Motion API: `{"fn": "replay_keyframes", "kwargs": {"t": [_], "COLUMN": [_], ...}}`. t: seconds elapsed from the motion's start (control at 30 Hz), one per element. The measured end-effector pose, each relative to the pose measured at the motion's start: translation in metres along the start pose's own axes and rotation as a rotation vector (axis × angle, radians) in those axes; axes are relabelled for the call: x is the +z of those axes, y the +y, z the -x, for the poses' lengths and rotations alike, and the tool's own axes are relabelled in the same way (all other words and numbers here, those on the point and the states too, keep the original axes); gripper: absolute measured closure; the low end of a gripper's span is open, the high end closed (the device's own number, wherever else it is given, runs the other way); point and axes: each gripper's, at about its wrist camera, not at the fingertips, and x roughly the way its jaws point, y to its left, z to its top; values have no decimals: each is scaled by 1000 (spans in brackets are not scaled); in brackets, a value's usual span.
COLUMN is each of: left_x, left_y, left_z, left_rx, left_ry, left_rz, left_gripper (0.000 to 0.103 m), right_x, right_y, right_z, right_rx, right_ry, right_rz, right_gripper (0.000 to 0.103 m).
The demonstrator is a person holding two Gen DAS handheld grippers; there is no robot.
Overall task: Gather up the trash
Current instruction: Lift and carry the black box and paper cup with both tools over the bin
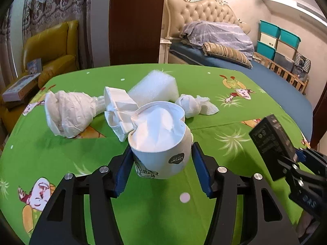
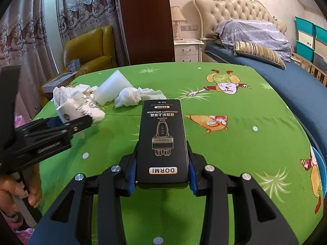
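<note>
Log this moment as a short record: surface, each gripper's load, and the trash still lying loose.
surface: green cartoon cloth
left gripper: fingers pressed on a dented paper cup, squeezing it
right gripper: shut on a black box, held off the cloth
loose trash: plastic bag, folded white carton, foam block, tissue wad
background: bed, yellow armchair

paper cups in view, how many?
2. One cup sits squeezed between the left gripper pads. One crushed cup lies on the table just behind it. More could hide under the wads.
</note>
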Motion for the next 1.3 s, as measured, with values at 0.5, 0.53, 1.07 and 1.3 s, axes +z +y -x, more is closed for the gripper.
{"fn": "replay_keyframes", "kwargs": {"t": [0.5, 0.53, 1.07, 1.3], "left_x": [-25, -26, -42, -50], "left_y": [-3, -3, 12, 35], "left_z": [37, 38, 64, 95], "left_rx": [32, 32, 41, 96], "left_ry": [-63, -67, -126, -189], "left_rz": [-52, -48, -25, -26], "left_gripper": [51, 51, 51, 50], "right_x": [0, 0, -4, -11], "right_y": [4, 5, 17, 61], "right_z": [-6, -6, 10, 18], "right_rx": [-24, -28, -16, 78], "right_ry": [15, 15, -60, -73], "right_rz": [23, 28, 79, 160], "right_gripper": [65, 65, 65, 65]}}
